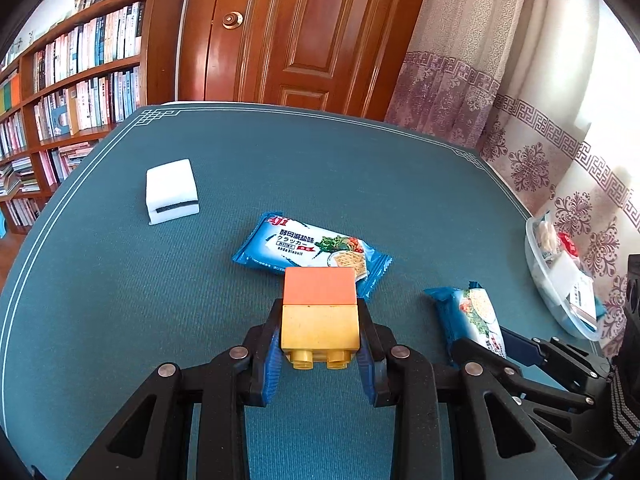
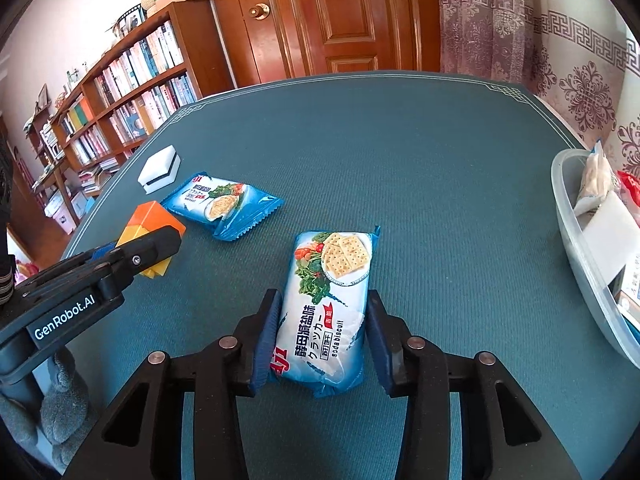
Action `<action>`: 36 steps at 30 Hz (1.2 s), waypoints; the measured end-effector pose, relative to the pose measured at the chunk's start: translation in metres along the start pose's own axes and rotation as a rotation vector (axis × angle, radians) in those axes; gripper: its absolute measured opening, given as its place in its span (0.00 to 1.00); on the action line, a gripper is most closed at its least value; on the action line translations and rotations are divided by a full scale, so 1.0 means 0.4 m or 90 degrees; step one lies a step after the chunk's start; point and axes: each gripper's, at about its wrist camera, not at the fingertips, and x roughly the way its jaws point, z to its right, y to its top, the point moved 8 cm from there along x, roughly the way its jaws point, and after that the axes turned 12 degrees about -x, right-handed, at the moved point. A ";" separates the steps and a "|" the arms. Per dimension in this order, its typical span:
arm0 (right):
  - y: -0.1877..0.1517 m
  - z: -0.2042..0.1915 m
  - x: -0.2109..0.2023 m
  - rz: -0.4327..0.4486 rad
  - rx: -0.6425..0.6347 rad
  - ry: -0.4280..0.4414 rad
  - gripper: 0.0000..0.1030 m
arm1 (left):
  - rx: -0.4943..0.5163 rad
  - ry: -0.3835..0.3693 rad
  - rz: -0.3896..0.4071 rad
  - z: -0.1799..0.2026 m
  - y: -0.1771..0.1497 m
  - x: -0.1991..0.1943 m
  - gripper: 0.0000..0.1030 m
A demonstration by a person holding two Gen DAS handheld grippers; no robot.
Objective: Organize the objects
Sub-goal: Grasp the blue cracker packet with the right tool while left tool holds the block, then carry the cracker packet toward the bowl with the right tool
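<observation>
My left gripper is shut on a toy block stack, orange half in front and yellow half with studs toward the camera, held above the teal table mat. The right wrist view shows the same block stack at the left in the left gripper. My right gripper is shut on a blue-and-white soda cracker packet, both pads against its long sides. A second cracker packet lies flat just beyond the block. A white sponge with a dark strip sits at the far left.
A clear plastic container with packets and other items inside stands at the table's right edge. Curtains hang behind it. A bookshelf and a wooden door stand beyond the table's far edge.
</observation>
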 end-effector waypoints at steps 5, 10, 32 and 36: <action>-0.010 0.019 -0.035 0.013 0.012 -0.002 0.42 | 0.013 -0.011 -0.005 0.017 -0.012 -0.001 0.32; -0.017 0.047 -0.071 0.028 0.029 -0.010 0.42 | 0.019 -0.007 -0.008 0.021 -0.017 0.002 0.32; -0.015 0.317 -0.242 0.086 0.108 -0.143 0.42 | 0.062 0.013 -0.011 0.048 -0.046 0.015 0.32; -0.015 0.383 -0.272 0.095 0.124 -0.179 0.42 | 0.076 0.007 -0.010 0.063 -0.054 0.012 0.32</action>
